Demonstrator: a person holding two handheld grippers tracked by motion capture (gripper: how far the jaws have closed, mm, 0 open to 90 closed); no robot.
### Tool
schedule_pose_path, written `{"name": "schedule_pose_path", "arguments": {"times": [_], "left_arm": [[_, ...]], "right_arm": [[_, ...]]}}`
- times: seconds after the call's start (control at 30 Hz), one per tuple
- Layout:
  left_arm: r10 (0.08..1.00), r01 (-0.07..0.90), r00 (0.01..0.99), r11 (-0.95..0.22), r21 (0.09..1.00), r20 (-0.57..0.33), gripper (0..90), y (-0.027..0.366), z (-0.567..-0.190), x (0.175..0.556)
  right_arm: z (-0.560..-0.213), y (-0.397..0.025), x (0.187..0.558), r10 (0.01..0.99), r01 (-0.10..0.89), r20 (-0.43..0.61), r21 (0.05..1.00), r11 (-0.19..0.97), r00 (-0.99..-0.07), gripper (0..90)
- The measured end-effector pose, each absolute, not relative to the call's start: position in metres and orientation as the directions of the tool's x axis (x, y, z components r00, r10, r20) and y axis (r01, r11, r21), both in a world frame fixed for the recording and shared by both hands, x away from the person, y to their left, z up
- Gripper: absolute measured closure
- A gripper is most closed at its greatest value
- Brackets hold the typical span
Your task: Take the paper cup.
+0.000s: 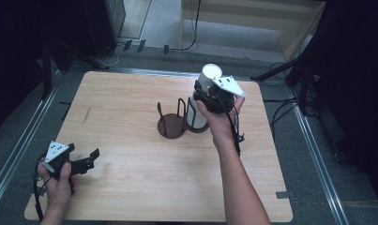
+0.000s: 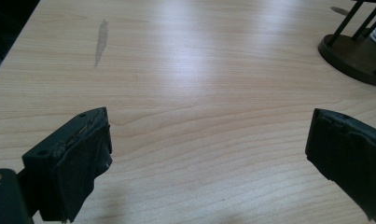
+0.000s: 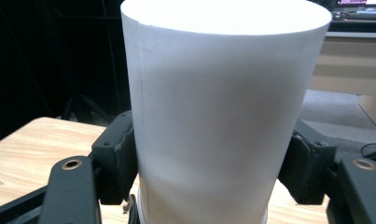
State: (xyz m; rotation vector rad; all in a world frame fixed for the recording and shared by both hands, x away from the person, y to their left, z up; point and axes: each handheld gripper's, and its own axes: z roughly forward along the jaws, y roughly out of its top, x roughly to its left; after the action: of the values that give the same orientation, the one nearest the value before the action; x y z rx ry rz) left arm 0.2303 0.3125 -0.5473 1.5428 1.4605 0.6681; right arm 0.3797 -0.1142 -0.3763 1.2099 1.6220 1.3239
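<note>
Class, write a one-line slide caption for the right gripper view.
Right gripper clamps a white paper cup between its black jaws above the wooden table.

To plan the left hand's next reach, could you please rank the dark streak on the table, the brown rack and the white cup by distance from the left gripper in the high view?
From the left gripper:
1. Dark streak, just ahead, left side.
2. Brown rack, table centre.
3. White cup, beyond the rack, held in the right gripper.

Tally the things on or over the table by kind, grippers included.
Grippers: 2 — left gripper, right gripper
White cup stack: 1
Dark wire holder: 1
Total: 4
</note>
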Motion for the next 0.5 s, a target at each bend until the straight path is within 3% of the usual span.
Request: {"name": "schedule_pose_path", "arguments": {"times": [0.5], "left_arm": [[0.964, 0.498, 0.183, 0.080, 0.863, -0.195, 1.0, 0.313, -0.546, 0.232]], "right_arm": [[-0.363, -0.136, 0.351, 0.950, 0.188, 0.033, 0.982, 0.028, -0.312, 29.8]]}}
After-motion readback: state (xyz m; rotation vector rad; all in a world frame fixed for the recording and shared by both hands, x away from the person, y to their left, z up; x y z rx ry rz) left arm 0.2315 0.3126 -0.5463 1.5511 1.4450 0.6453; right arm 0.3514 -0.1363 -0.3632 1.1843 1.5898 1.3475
